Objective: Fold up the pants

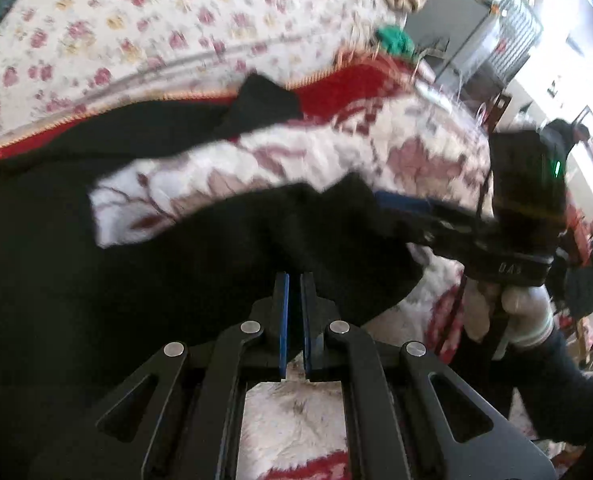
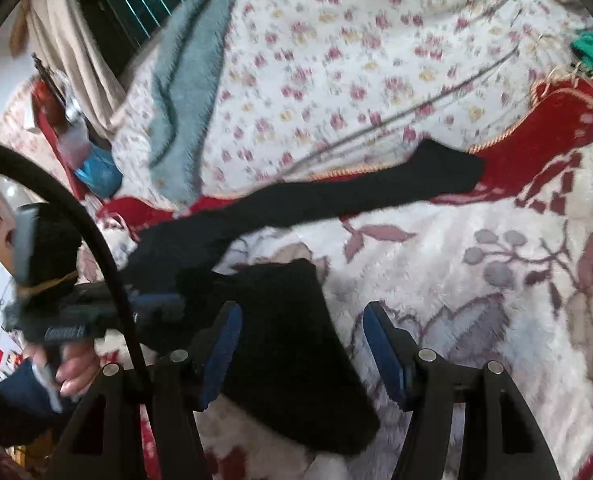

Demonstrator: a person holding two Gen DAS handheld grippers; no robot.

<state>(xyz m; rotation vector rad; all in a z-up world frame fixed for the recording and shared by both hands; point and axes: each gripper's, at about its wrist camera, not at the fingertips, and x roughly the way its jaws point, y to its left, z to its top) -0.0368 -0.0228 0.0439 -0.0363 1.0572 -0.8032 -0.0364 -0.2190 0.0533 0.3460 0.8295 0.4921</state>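
The black pants lie crumpled on a plush red-and-white blanket. In the right wrist view one leg stretches toward the far right, and a folded part lies near me. My left gripper is shut, with a bunched edge of the pants pinched at its tips; it also shows as the left gripper. My right gripper stands open, its blue pads on either side of the folded part without pressing it. In the left wrist view the right gripper reaches in from the right at the pants' edge.
A floral bedsheet covers the bed beyond the blanket. A grey-blue towel lies on it at the far left, and a green item sits at the far right. A black cable arcs past the left hand. Furniture stands beside the bed.
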